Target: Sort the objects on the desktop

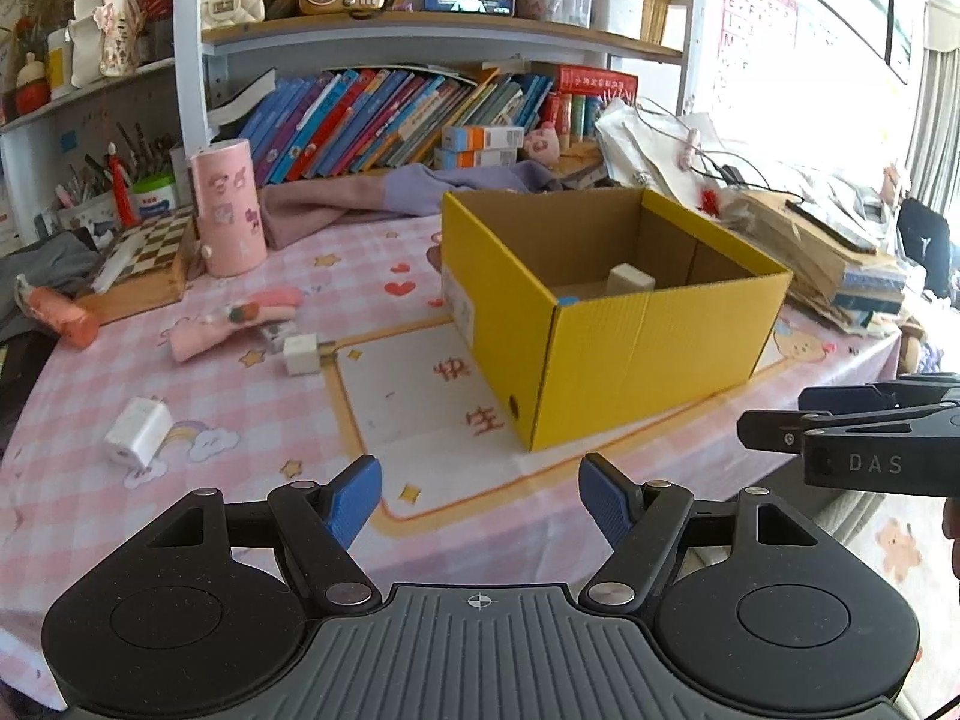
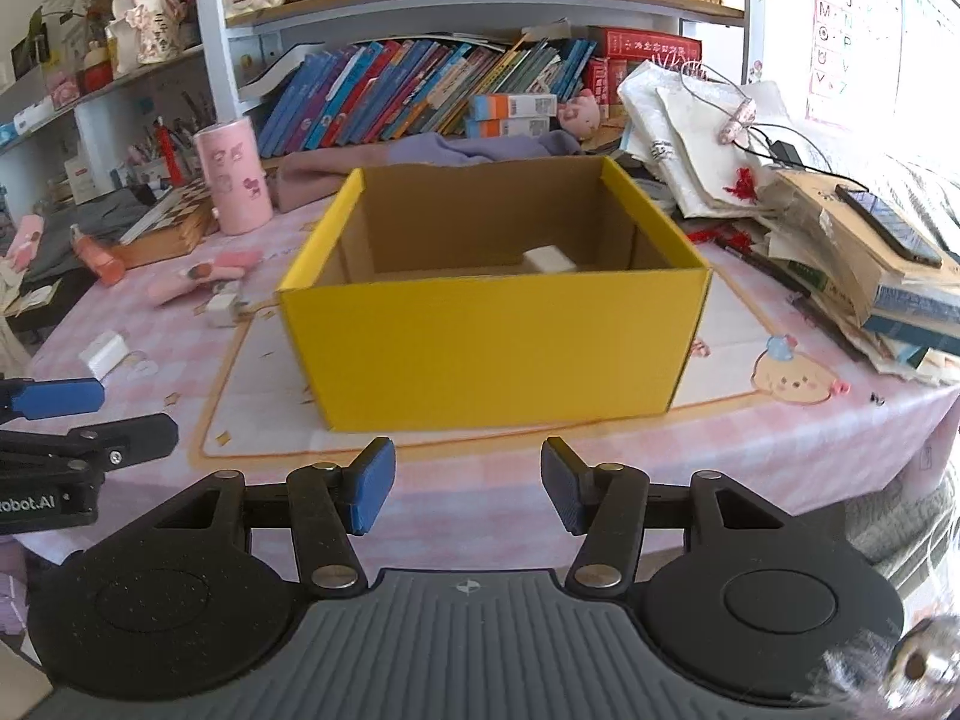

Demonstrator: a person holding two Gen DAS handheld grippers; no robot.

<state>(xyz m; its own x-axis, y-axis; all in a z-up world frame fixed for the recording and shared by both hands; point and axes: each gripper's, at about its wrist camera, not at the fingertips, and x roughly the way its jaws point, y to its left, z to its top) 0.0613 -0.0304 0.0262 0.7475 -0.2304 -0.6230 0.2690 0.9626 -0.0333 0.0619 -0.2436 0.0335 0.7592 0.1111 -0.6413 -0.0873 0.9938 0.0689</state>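
the left gripper (image 1: 480,501) is held wide apart and empty over the pink tablecloth (image 1: 252,396); "das" is printed on the right gripper (image 2: 468,486), likewise spread and empty, and "obot.ai" is read on the left one's side. a yellow box (image 2: 492,348) is set ahead, a white block (image 2: 549,258) inside. two white chargers (image 1: 139,432) (image 1: 302,354) are left outside, to its left. red characters (image 1: 450,369) are printed on the mat.
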